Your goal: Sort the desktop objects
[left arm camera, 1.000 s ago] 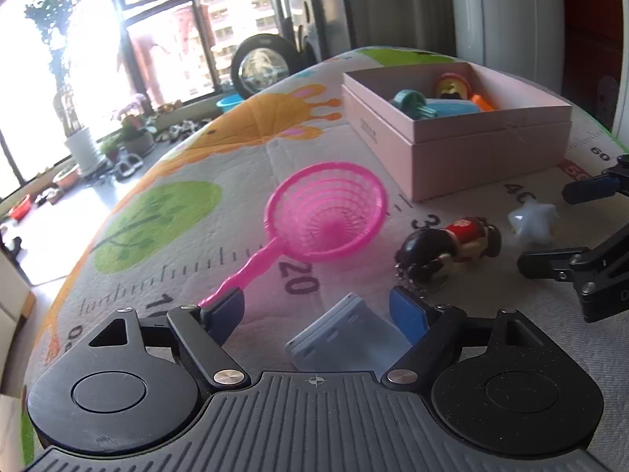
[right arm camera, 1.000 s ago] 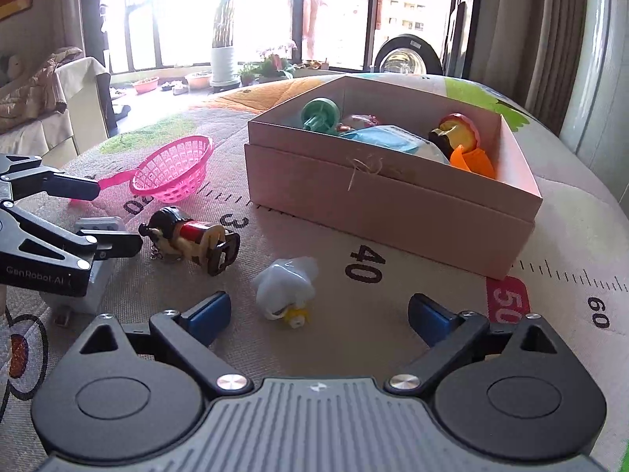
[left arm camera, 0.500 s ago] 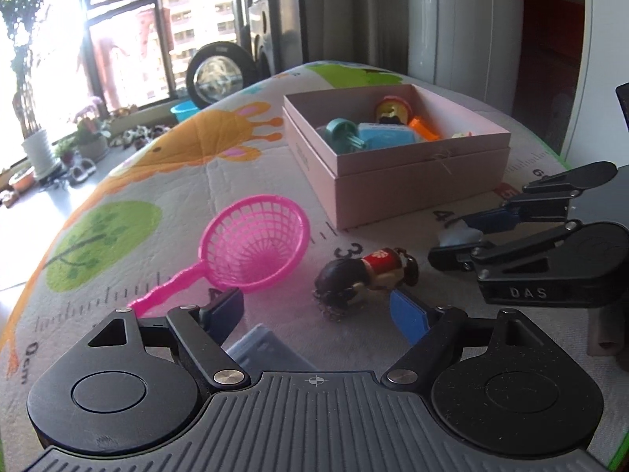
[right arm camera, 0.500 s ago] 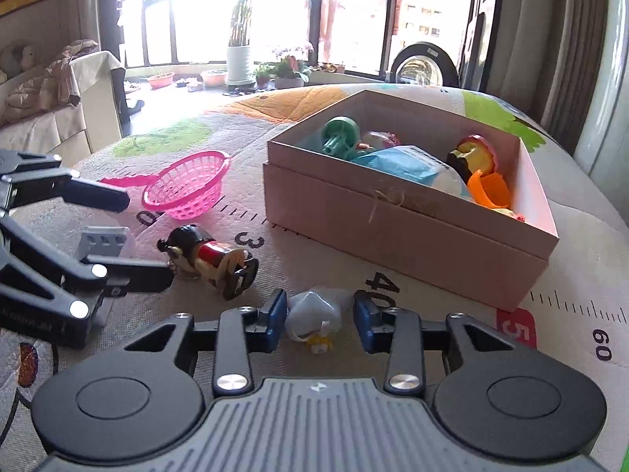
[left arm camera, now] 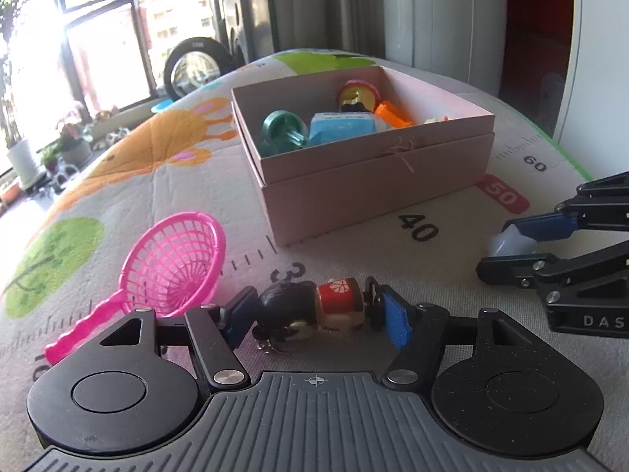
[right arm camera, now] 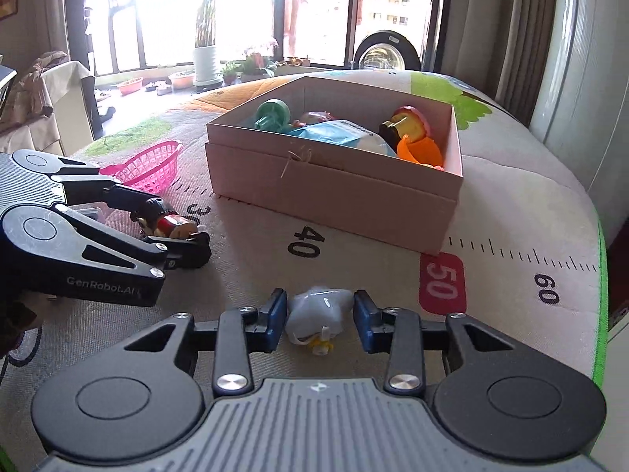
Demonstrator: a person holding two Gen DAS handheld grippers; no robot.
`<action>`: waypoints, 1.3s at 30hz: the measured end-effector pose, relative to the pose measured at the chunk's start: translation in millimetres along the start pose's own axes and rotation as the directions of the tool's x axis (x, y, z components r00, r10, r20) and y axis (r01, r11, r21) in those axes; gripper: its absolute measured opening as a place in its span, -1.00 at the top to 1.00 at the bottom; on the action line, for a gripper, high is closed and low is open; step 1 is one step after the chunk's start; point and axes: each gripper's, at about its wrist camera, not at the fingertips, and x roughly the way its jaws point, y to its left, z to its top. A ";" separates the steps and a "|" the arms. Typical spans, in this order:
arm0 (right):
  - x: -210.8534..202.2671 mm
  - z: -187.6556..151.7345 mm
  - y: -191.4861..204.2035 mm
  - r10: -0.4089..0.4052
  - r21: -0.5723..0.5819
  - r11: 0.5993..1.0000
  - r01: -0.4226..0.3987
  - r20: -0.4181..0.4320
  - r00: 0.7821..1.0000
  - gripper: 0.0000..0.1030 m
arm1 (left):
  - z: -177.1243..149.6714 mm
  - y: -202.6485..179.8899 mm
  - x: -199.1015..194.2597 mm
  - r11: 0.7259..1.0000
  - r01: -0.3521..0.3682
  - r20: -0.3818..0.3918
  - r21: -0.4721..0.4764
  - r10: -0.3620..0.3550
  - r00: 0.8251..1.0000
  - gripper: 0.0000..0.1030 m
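Observation:
A pink cardboard box [left arm camera: 377, 185] [right arm camera: 334, 196] stands on the play mat and holds several toys. A doll keychain with black hair and a red body [left arm camera: 314, 308] [right arm camera: 167, 224] lies on the mat between the blue pads of my left gripper [left arm camera: 318, 316], which close around it. My right gripper [right arm camera: 320, 320] is shut on a white star-shaped toy [right arm camera: 318, 310], which also shows in the left wrist view [left arm camera: 507, 242]. A pink toy strainer [left arm camera: 173, 263] [right arm camera: 151, 165] lies to the left of the doll.
The mat [right arm camera: 511, 204] has a printed ruler with a red 50 mark [right arm camera: 442, 283]. Its right edge drops off past the green border [right arm camera: 601, 275]. A chair [right arm camera: 67, 98] and potted plants [right arm camera: 204, 63] stand beyond the table by the windows.
My left gripper moved forward and right to the doll and narrowed around it. My right gripper closed on the white star and holds it. The blue-grey clip has left the left wrist view.

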 end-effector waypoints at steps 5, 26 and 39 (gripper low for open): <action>-32.5 19.9 -17.6 0.023 0.032 0.999 -0.025 0.064 0.998 0.30 | 12.9 -1.0 -36.1 0.999 0.014 0.131 0.040 -0.019 0.991 -0.39; -32.5 111.5 -75.2 -0.031 0.181 0.983 -0.006 0.204 0.979 0.31 | 32.8 19.9 -60.7 0.994 0.070 0.230 0.089 -0.089 0.969 -0.87; 75.8 190.9 -54.8 -0.062 0.248 0.968 0.029 0.129 0.990 0.24 | -62.9 81.7 -81.4 0.995 0.011 0.014 -0.099 -0.010 1.000 -0.90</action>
